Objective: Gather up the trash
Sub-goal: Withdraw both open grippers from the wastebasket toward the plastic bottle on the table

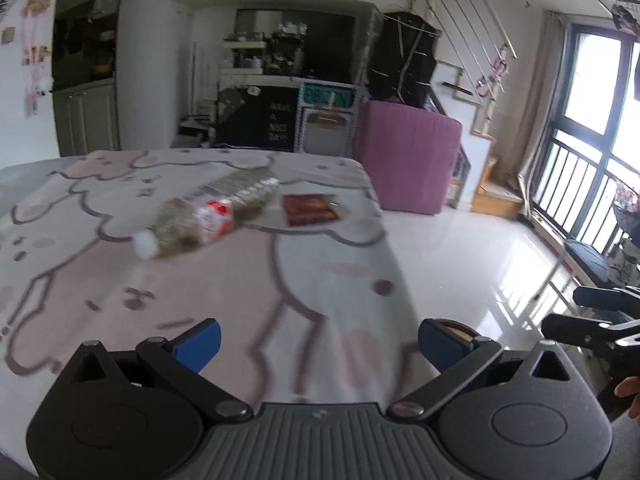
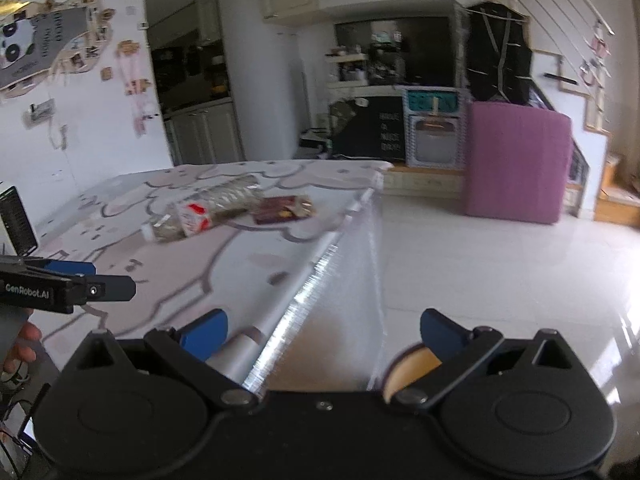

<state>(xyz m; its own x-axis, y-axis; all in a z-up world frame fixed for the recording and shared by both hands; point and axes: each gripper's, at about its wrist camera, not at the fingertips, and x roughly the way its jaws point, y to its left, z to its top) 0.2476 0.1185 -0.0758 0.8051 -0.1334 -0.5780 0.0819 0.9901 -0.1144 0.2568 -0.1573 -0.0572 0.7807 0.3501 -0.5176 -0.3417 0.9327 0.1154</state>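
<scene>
Between the blue fingers (image 1: 196,345) of the left gripper (image 1: 320,340) nothing is held; they stand spread wide over the near part of the desk (image 1: 120,300), which wears a pale cloth printed with cartoon outlines. The right gripper (image 2: 324,332) is likewise spread and empty, hanging off the desk's right edge, above its shiny side panel and the tiled floor (image 2: 500,260). Each gripper shows at the margin of the other's view, and a bit of a hand is visible behind each.

Toward the far side of the desk lies the trash. A crushed clear plastic bottle (image 1: 208,216) rests on its side, white cap (image 1: 144,245) pointing back toward the left gripper, its red and white label around the middle. Just beside the bottle's far end lies a flat dark red wrapper (image 1: 310,210); whether the two touch is hard to tell through the blur. No bin or bag for the trash shows in either view.

The step in hand looks like a reach for the bottle, and the left gripper is the better placed. It would do well to come across the bottle's body near the label, not the cap, with the fingers straddling its width, since a crumpled bottle may roll or slip. The thin wrapper will need a low pinch at one edge.
</scene>
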